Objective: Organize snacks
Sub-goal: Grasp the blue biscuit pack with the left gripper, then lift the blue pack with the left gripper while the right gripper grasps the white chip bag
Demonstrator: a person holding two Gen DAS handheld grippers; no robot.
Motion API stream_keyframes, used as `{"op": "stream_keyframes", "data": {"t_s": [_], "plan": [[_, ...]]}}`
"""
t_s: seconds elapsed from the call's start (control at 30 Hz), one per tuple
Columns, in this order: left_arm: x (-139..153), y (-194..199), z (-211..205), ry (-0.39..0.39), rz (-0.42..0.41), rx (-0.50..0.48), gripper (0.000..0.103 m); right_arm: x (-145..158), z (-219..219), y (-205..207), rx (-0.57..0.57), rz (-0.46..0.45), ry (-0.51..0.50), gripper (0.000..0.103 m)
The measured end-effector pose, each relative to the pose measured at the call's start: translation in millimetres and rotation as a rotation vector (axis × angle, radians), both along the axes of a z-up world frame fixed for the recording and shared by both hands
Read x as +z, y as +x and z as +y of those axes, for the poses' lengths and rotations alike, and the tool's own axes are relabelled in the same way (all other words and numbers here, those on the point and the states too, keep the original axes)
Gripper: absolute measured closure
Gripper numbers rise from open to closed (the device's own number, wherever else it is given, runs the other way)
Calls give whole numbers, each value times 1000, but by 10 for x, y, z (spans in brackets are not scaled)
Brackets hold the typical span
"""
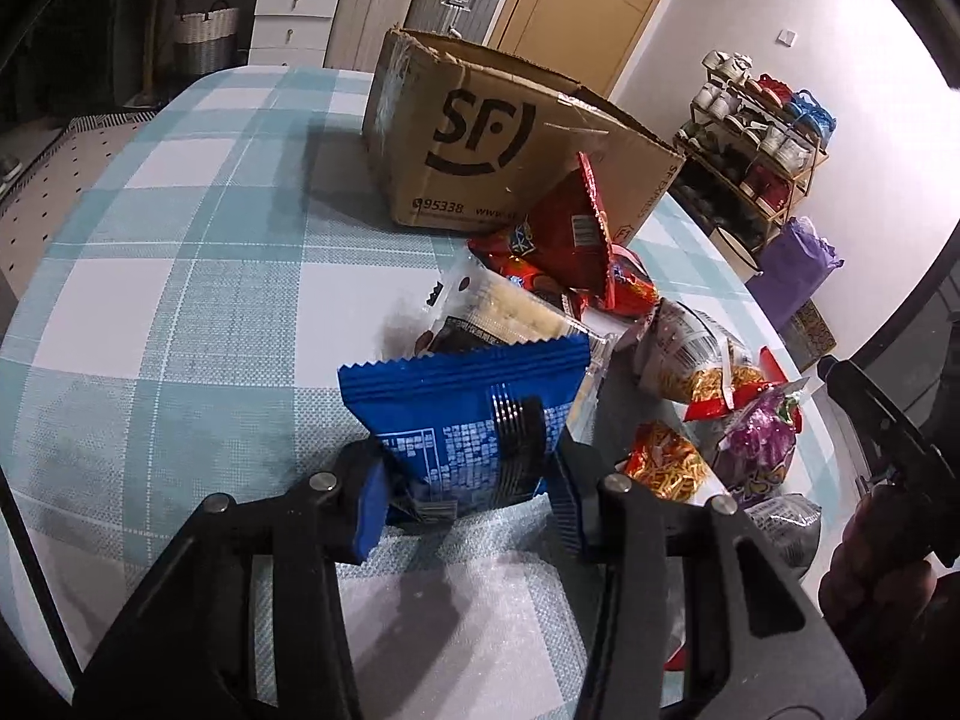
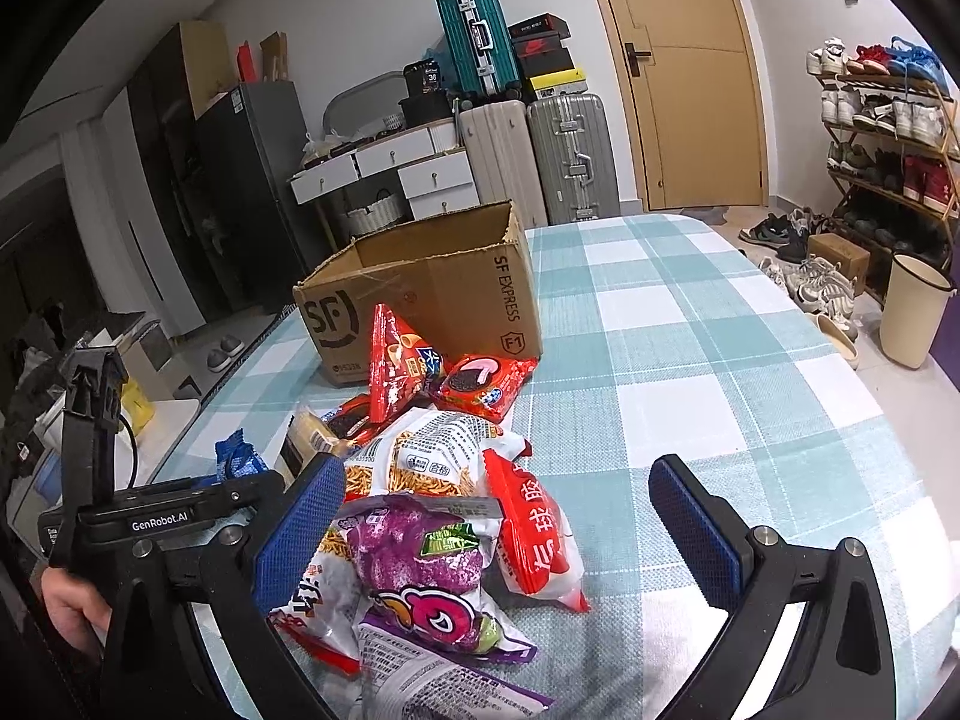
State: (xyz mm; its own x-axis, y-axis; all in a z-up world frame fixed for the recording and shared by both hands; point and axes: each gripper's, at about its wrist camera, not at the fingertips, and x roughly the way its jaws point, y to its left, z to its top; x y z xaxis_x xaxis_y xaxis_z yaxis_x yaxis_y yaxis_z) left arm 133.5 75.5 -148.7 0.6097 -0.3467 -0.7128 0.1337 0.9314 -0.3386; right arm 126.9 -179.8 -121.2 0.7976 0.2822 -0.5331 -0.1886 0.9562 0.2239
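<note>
Clamped between the pads of the left hand-held gripper [image 1: 468, 480], low in the frame's middle, a blue snack packet [image 1: 468, 414] is held by its lower end, crimped seal uppermost. It is judged light, soft and crinkly, its film slippery and its contents likely crushable, so a gentle pinch near a sealed edge seems safest. The right hand-held gripper [image 2: 498, 528] is spread wide over the snack pile [image 2: 432, 516] on the checked worktop [image 2: 690, 372], the open cardboard box [image 2: 420, 294] lying beyond.
</note>
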Motion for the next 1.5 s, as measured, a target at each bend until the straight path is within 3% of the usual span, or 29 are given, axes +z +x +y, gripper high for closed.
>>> {"op": "stream_keyframes", "data": {"t_s": [0.67, 1.5], "plan": [[392, -526, 83, -22, -92, 0, 61, 92, -95, -344, -8, 19, 12, 0], [587, -834, 104, -22, -128, -12, 61, -359, 103, -634, 65, 148, 24, 0]]}}
